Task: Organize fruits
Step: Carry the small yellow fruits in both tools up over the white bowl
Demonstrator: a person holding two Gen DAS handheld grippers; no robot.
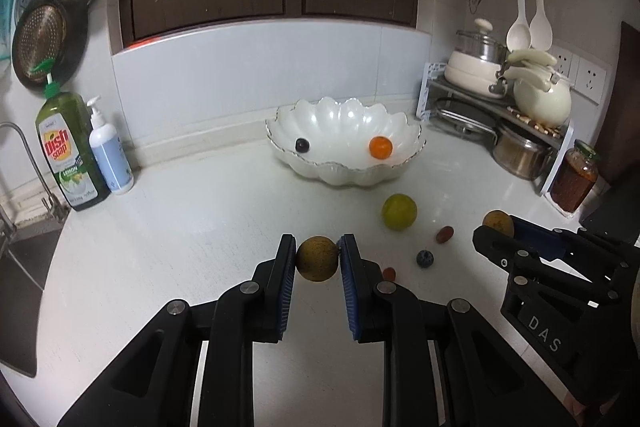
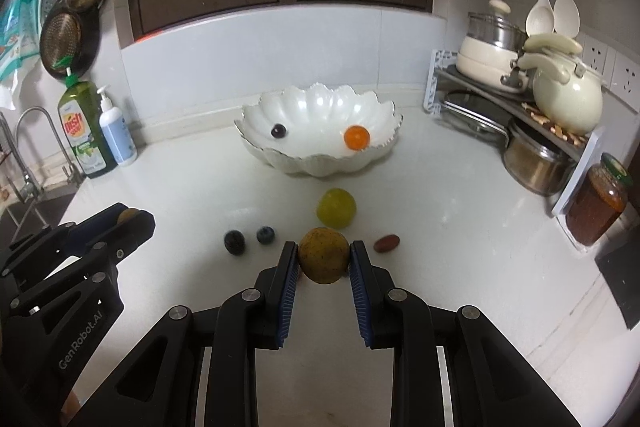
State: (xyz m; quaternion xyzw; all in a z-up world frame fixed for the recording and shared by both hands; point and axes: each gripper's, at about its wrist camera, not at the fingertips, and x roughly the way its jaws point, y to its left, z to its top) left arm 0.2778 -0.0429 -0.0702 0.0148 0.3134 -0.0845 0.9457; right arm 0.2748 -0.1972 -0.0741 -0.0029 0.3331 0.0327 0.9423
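My left gripper (image 1: 318,255) is shut on a brown-yellow round fruit (image 1: 317,259), held above the white counter. My right gripper (image 2: 324,259) is shut on a second brown-yellow round fruit (image 2: 324,255); it also shows in the left wrist view (image 1: 497,221). A white scalloped bowl (image 1: 344,175) (image 2: 320,163) stands at the back and holds an orange fruit (image 1: 380,147) (image 2: 356,137) and a dark grape (image 1: 302,145) (image 2: 278,131). On the counter lie a green fruit (image 1: 399,211) (image 2: 336,208), two blueberries (image 2: 234,242) (image 2: 265,235) and a red date (image 1: 444,235) (image 2: 387,243).
A dish soap bottle (image 1: 68,151) and a pump bottle (image 1: 110,155) stand at the left by the sink (image 1: 24,259). A rack with pots and a kettle (image 1: 542,95) and a jar (image 1: 574,179) fill the right corner. Another small red fruit (image 1: 389,273) lies by my left fingers.
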